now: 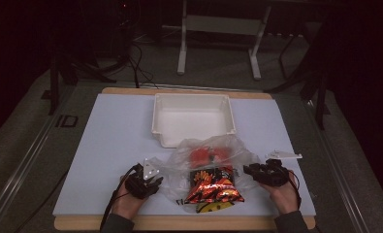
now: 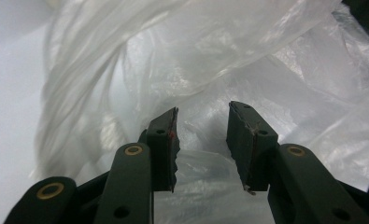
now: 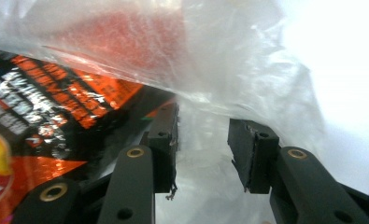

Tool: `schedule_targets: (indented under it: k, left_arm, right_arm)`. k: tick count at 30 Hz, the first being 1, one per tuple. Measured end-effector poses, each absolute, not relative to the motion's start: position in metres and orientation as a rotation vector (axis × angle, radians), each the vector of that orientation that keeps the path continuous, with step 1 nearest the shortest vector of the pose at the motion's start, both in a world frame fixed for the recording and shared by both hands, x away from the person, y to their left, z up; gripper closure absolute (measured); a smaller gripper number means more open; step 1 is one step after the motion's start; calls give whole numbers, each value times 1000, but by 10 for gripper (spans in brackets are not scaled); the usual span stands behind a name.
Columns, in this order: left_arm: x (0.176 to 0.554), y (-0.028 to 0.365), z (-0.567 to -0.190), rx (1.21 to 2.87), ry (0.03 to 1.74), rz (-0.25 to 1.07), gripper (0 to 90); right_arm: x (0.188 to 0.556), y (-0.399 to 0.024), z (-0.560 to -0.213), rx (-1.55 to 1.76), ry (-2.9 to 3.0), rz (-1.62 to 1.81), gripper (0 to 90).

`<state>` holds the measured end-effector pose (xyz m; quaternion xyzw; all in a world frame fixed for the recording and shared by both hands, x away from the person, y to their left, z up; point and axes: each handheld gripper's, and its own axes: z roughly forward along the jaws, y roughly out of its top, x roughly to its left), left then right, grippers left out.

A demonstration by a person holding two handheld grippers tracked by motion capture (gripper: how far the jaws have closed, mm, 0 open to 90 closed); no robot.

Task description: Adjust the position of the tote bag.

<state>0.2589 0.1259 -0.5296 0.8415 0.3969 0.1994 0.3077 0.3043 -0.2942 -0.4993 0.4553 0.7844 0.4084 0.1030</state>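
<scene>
A crumpled clear plastic bag lies on the white table top near the front edge. Red items show through its film. A black and orange snack packet lies at its front, with a yellow packet under it. My left gripper stands at the bag's left edge. In the left gripper view its jaws are apart, and loose folds of the bag lie between them, unpinched. My right gripper is at the bag's right edge, jaws apart around the film, beside the snack packet.
A white rectangular tray stands just behind the bag, in the middle of the table. The table's wooden front edge runs close under both hands. Cables and a frame's legs stand on the floor beyond the table.
</scene>
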Motion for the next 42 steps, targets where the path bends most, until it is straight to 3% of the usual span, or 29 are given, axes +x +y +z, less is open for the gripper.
schedule_targets:
  k: [6, 9, 24, 30, 42]
  left_arm:
    - [254, 131, -523, 2184, 1051, 508, 626]
    - [247, 133, -517, 2153, 981, 457, 612]
    - [223, 109, -482, 2152, 755, 480, 599]
    - [226, 103, -482, 2146, 774, 510, 553]
    - [217, 116, -474, 2083, 786, 544, 549]
  right_arm:
    - [304, -295, -498, 1329, 2356, 1188, 584]
    - [300, -291, -496, 1251, 2397, 1154, 570]
    - [296, -289, -479, 1173, 2346, 1183, 567]
    - [295, -291, -475, 1169, 2324, 1192, 568]
    - [294, -300, -466, 1176, 2274, 1203, 559]
